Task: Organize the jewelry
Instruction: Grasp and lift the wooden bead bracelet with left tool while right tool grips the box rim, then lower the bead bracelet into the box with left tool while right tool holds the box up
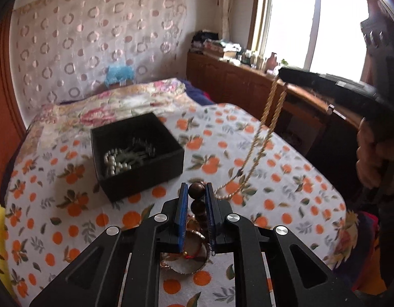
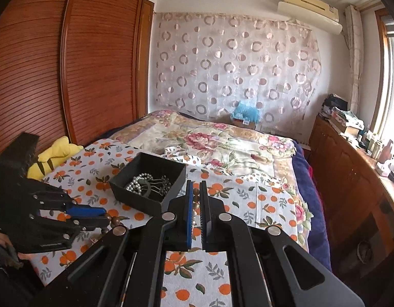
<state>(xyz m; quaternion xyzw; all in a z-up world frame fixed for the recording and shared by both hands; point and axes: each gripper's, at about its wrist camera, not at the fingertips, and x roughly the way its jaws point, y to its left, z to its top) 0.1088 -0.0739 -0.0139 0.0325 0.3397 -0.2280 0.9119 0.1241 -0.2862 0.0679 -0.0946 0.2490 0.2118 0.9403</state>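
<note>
My left gripper (image 1: 196, 192) is shut on a strand of dark brown wooden beads (image 1: 196, 189), lifted a little above the orange-print bedspread (image 1: 286, 179). A gold bangle (image 1: 194, 261) shows under its jaws. To the right and higher, my right gripper (image 1: 281, 73) is shut on a gold rope chain (image 1: 263, 125) that hangs down, its lower loop reaching the cloth. In the right wrist view the chain (image 2: 196, 204) shows between that gripper's (image 2: 196, 186) pads, and the left gripper (image 2: 106, 216) with its beads (image 2: 116, 221) is at lower left. An open black box (image 1: 146, 174) holds a pearl strand (image 1: 112, 161) and a dark hair comb.
A floral quilt (image 2: 197, 140) covers the far half of the bed. A yellow plush toy (image 2: 56, 153) lies at the bed's left edge beside a wooden wardrobe (image 2: 94, 64). A low wooden cabinet (image 2: 350, 174) with bottles runs under the window on the right.
</note>
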